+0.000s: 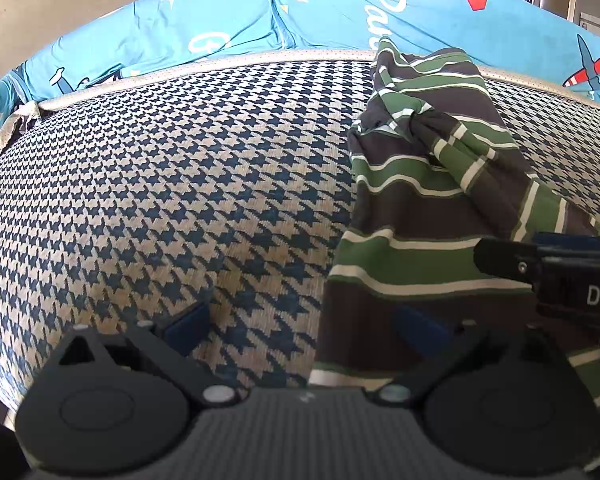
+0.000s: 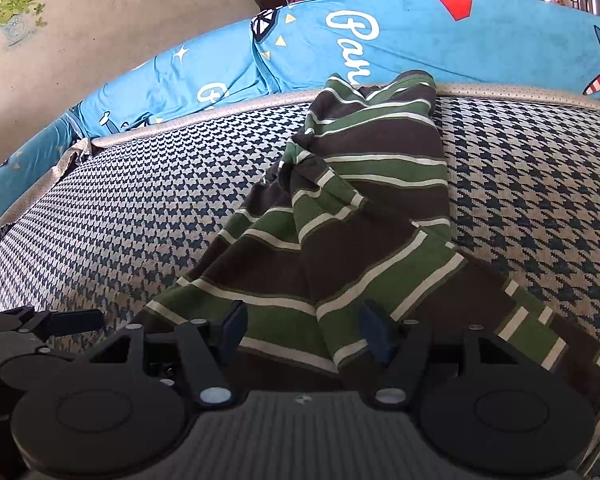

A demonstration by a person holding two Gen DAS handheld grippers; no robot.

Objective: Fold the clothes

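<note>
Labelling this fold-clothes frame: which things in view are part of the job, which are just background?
Job:
- striped garment, crumpled on the houndstooth mat
- left gripper, open, at the garment's left edge
- right gripper, open, over the garment's near end

Background:
- blue printed bedding
- wall with plant decal

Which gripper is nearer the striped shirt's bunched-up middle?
Right, by a little. The right gripper is open over the near hem of the striped shirt, pointing straight at the bunch. The left gripper, also open, straddles the shirt's left edge, partly over the houndstooth cover.
</note>
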